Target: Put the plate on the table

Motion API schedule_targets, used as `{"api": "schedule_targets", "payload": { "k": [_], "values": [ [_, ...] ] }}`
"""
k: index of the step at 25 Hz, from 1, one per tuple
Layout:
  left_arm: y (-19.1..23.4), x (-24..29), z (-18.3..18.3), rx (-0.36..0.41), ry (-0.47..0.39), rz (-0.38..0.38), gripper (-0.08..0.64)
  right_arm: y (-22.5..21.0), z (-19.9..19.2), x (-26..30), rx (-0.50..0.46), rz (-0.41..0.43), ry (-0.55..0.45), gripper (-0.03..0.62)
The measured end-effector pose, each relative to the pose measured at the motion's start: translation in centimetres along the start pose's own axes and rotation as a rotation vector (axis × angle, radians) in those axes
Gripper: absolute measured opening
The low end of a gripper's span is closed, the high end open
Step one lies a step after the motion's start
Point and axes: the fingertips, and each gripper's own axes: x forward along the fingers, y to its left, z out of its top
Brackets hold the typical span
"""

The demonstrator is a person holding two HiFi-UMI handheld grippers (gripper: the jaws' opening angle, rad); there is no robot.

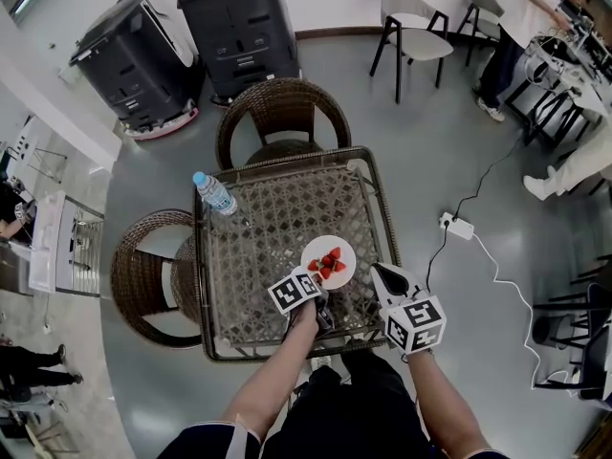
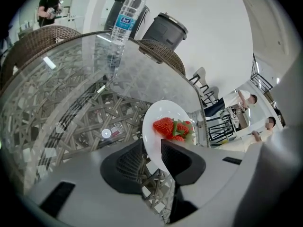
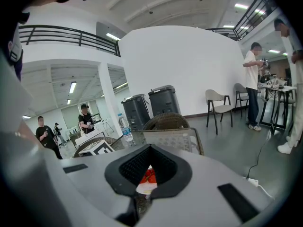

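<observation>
Left gripper was clamped on plate rim | right gripper was closed, empty | plate was held at table near right; release judged pending

The plate is at the table's near right, the bottle on its far-left corner; a chair stands behind it, a second chair to its left.

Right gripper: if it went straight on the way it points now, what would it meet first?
The right gripper would probably meet the plate of strawberries first, held at its rim by the left gripper; the depth is unclear.
</observation>
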Motion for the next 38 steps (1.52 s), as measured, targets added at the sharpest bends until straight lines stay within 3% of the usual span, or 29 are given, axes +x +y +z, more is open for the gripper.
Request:
{"api": "schedule_targets", "payload": {
  "k": [8, 13, 15, 18, 28, 32, 38],
  "values": [
    [0.9, -0.9, -0.3, -0.031, 0.009, -0.029, 0.11, 0.5, 0.3, -0.1, -0.005, 0.003, -0.004, 0.005],
    [0.1, -3.3, 0.5, 0.021, -0.055, -0.125, 0.109, 1.0, 0.8, -0.3, -0.01, 0.009, -0.02, 0.005],
    [-0.7, -4.7, 1.2, 0.083, -0.1, -0.158, 0.104, 1.3, 1.0, -0.4, -0.013, 0.014, -0.029, 0.005],
    [-2.4, -7.4, 2.4, 0.22, -0.183, -0.193, 0.008, 1.9, 1.4, -0.5, -0.017, 0.024, -0.043, 0.005],
    [-11.4, -17.8, 3.9, 0.714, -0.425, -0.372, 0.008, 4.7, 4.1, -0.8, -0.053, 0.057, -0.102, 0.005],
    [-14.4, -21.3, 4.0, 0.813, -0.485, -0.432, 0.008, 5.9, 5.9, -1.2, -0.079, 0.071, -0.134, 0.005],
    [-16.9, -24.4, 3.8, 0.884, -0.544, -0.489, 0.008, 7.3, 7.8, -1.9, -0.114, 0.092, -0.181, 0.005]
  ]
}}
